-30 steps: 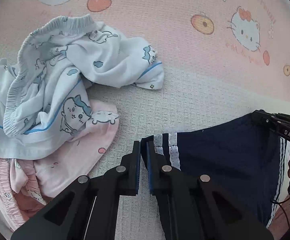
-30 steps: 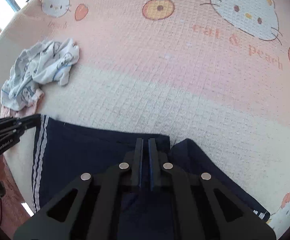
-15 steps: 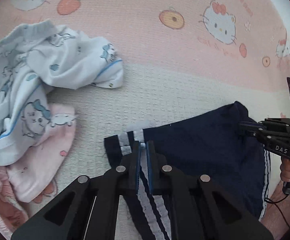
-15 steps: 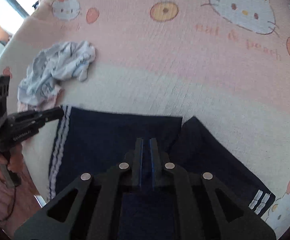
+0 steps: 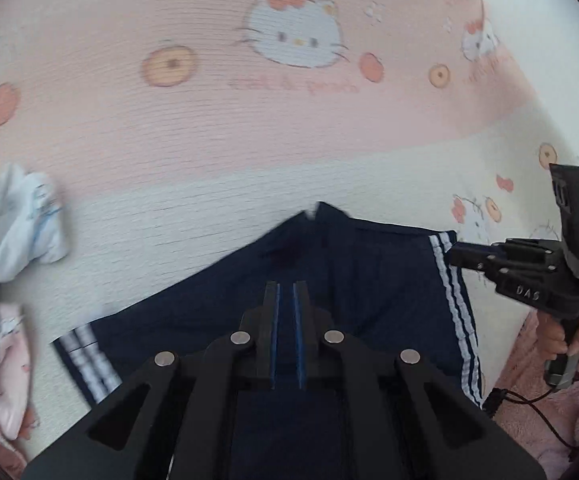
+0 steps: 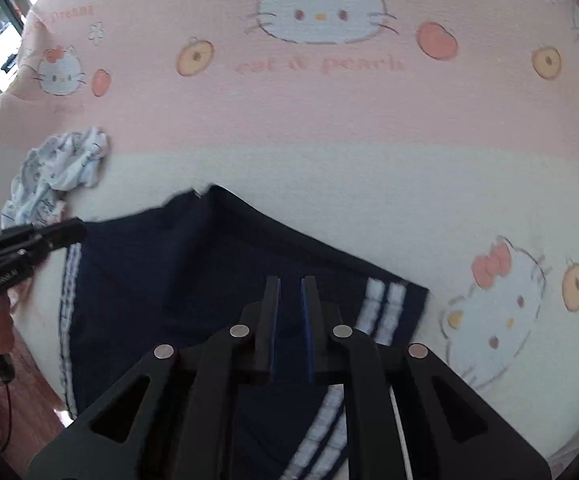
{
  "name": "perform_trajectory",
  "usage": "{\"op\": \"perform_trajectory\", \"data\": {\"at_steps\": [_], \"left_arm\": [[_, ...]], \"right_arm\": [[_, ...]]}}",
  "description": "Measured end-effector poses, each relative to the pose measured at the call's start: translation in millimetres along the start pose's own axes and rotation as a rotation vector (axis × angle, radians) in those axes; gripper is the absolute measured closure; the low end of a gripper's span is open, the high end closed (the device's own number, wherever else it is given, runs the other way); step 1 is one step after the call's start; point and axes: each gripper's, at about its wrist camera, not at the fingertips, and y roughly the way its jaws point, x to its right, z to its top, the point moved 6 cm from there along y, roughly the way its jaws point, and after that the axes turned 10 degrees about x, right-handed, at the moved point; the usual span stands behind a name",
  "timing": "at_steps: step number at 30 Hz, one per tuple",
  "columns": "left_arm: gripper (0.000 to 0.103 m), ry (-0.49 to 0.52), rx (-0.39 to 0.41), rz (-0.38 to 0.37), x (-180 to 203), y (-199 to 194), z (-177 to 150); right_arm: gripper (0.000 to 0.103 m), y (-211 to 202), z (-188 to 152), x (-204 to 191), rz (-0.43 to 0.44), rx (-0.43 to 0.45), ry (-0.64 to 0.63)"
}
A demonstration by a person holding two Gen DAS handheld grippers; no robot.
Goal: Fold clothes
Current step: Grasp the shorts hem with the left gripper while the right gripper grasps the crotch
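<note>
A crumpled pile of pale printed clothes (image 5: 13, 216) is lying at the far left of the bed (image 5: 249, 140), whose soft, ribbed cover is showing pink and cream bands with cartoon cats. Just right of the pile, the left claw (image 5: 285, 292) is pointing steeply down with its blue pads together. I cannot tell whether a fold of cloth is pinched there. The navy shorts (image 6: 149, 280), thin and limp with white stripes down each side seam, are lying spread on the cream band directly under both claws and reaching a little beyond them. Their long axis is running left to right from one claw to the other, so each hand is sitting nearest its own striped end. At the right, the right claw (image 6: 289, 284) is opening. Navy fabric is showing through the gap, but the pads are apparently not pressing on it. Any coming fold is likely turning on those two striped ends.
</note>
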Motion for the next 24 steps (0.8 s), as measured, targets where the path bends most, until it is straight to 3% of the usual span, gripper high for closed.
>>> {"op": "perform_trajectory", "data": {"at_steps": [4,8,12,16,20,24], "left_arm": [[0.095,0.069,-0.1,0.005,32,56,1],[0.095,0.077,-0.117,0.028,34,68,5],[0.095,0.081,-0.104,0.117,19,70,11],[0.095,-0.011,-0.089,0.116,5,67,17],[0.095,0.045,-0.076,0.126,13,63,14],[0.095,0.028,-0.087,0.122,13,68,8]], "right_arm": [[0.094,15,-23,36,0.04,-0.032,0.109],[0.094,26,-23,48,0.056,-0.016,0.126],[0.098,29,-18,56,0.013,-0.019,0.1],[0.093,16,-16,67,-0.149,-0.034,0.015],[0.087,6,6,46,-0.029,0.008,-0.005],[0.085,17,24,23,-0.038,0.013,-0.117]]}}
